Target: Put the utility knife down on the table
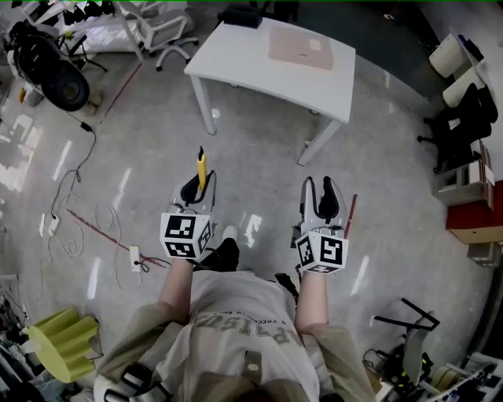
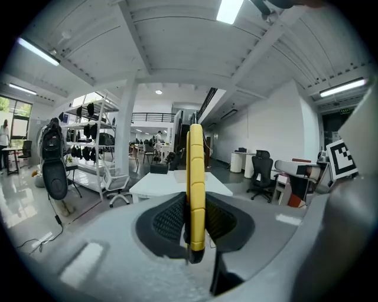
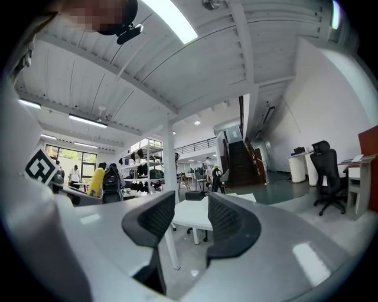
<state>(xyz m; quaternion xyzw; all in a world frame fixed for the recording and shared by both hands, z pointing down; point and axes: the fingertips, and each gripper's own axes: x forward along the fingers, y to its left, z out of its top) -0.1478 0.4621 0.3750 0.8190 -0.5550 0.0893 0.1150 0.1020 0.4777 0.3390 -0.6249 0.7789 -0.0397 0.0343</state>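
Observation:
A yellow utility knife (image 1: 201,169) sticks forward out of my left gripper (image 1: 192,191), which is shut on it. In the left gripper view the yellow utility knife (image 2: 195,194) stands upright, pinched between the black pads (image 2: 168,221). My right gripper (image 1: 325,200) is open with nothing between its pads (image 3: 159,217). The white table (image 1: 236,59) stands ahead of both grippers, some way off across the floor. It shows beyond the jaws as the white table (image 2: 155,186) in the left gripper view and as the white table (image 3: 192,215) in the right gripper view. The knife also shows at the left edge as the yellow knife (image 3: 96,181).
A tan mat (image 1: 300,49) lies on the tabletop, and a black object (image 1: 239,16) sits at its far edge. Cables (image 1: 78,224) trail over the floor at left. Office chairs (image 1: 167,31), a black bag (image 1: 51,71) and a red cabinet (image 1: 477,208) stand around.

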